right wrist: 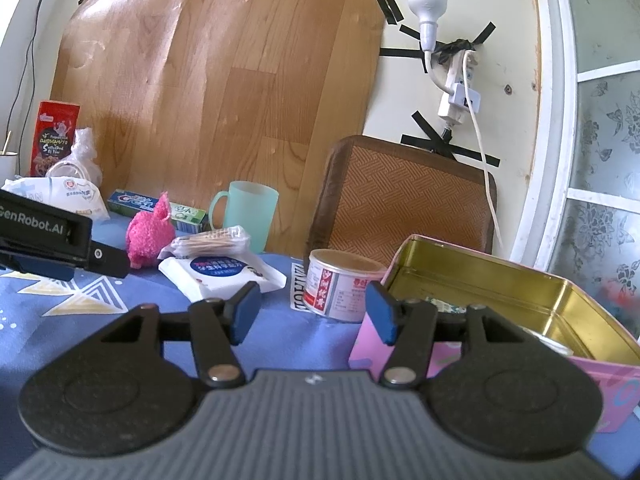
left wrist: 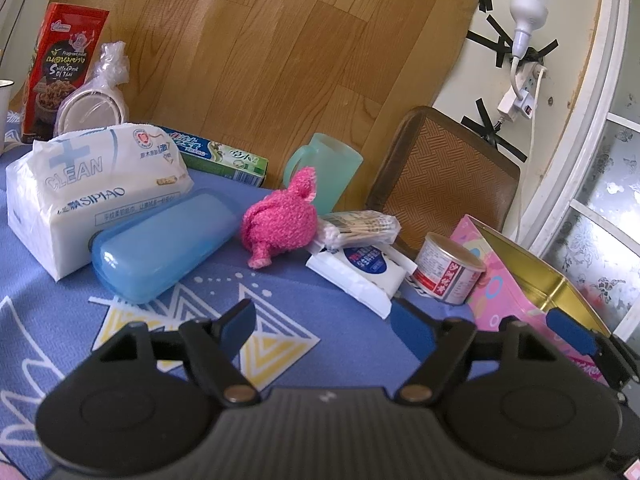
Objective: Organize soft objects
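While you hold both tools low over the blue tabletop (left wrist: 168,360), your left claw (left wrist: 324,320) is spread wide with nothing between its blue pads, and your right claw (right wrist: 314,310) is also spread and holds nothing. Take the pink plush toy (left wrist: 280,220) as your landmark: it lies on the tabletop, ahead of the left claw and well apart from it. Just left of the toy lies a blue case (left wrist: 160,244), and behind that case stands a tissue pack (left wrist: 92,188). A green cup (left wrist: 332,168) stands right behind the toy. On the right side of the toy a bag of cotton swabs (left wrist: 360,224) touches it, and this bag rests on a white wipes packet (left wrist: 360,268). Further right of the toy stands a small can (left wrist: 448,268), and beyond the can a pink tin box (right wrist: 500,292) stands open, just beside your right claw.
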{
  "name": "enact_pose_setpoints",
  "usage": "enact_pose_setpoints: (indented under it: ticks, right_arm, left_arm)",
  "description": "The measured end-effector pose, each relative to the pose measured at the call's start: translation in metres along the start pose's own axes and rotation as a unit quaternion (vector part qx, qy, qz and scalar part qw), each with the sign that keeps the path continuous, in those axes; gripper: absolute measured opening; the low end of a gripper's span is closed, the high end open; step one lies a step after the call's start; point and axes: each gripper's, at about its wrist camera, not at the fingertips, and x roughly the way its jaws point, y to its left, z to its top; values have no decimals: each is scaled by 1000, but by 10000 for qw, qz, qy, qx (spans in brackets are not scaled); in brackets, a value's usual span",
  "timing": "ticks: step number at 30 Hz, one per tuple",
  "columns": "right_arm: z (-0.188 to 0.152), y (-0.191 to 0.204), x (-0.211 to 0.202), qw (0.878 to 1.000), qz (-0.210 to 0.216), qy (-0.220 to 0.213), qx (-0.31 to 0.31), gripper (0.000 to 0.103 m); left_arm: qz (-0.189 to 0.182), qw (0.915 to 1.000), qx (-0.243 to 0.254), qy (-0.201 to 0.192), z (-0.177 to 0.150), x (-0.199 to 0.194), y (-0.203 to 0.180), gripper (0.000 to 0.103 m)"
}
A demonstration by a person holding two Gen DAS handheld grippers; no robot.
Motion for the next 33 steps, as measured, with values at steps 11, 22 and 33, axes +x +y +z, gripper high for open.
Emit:
enact_pose_setpoints:
  ticks: [11,22,33]
  right_arm:
    - [0,1,1,10000,20,14,-20,62]
    - [0,3,3,9999,83,75,-44,62]
    - [1,7,6,9991,336,90,-226,62]
  left_arm:
    - [1,10000,-7,-6,0,0,0,79]
    - [0,10000,-14,0,0,1,1,79]
    - [9,9999,-91,57,-1,3,2,79]
